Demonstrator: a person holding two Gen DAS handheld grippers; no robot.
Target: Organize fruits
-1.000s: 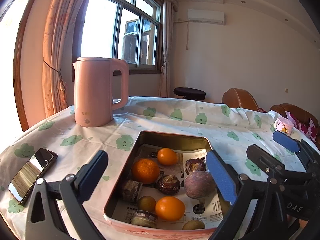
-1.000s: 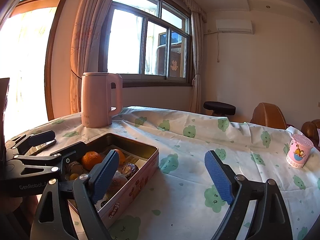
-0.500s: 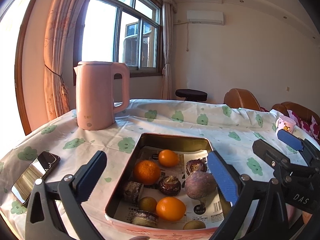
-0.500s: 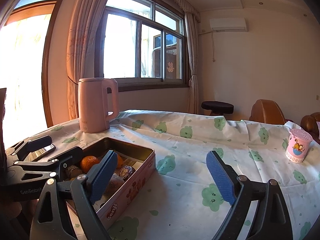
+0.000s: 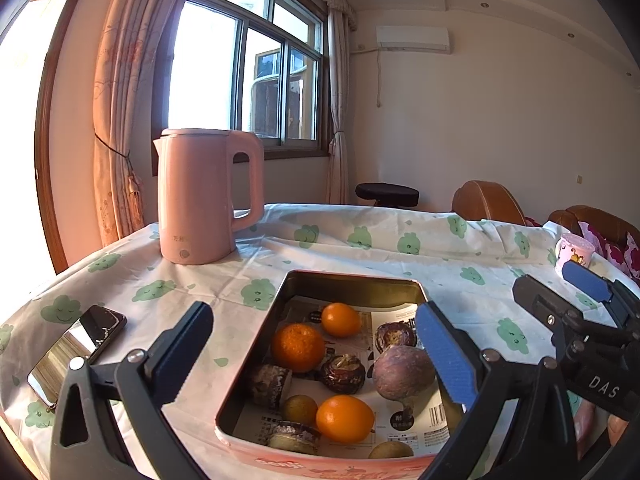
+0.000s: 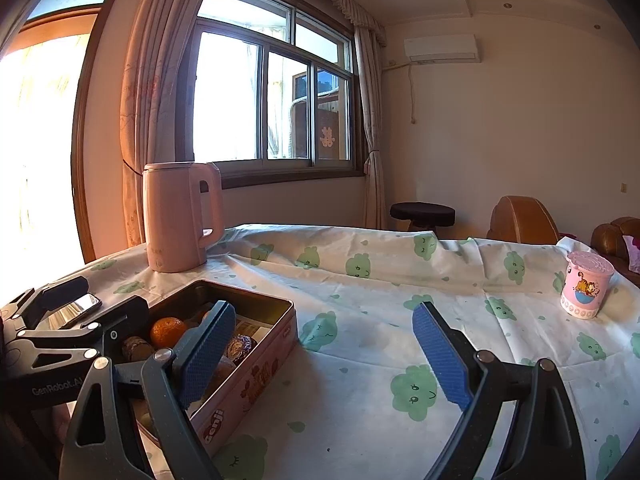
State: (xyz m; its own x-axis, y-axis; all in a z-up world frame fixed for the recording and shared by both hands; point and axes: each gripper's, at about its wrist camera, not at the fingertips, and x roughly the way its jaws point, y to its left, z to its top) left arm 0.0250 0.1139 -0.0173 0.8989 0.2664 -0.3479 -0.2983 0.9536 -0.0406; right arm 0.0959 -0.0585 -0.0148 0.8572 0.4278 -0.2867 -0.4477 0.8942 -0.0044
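While my right view hides most fruit, my left gripper (image 5: 316,354), wide open and empty, looks into the tin (image 5: 352,284): three oranges (image 5: 298,347); my right gripper (image 6: 326,352) gapes empty too.

This is a room in a home, probably a living or dining room. A table with a cloth (image 6: 360,320) of green cartoon prints carries a pink electric kettle (image 5: 208,196) on its far left. Behind are a curtained window (image 6: 272,92), an air conditioner (image 6: 440,48) and brown leather seats (image 6: 520,220).
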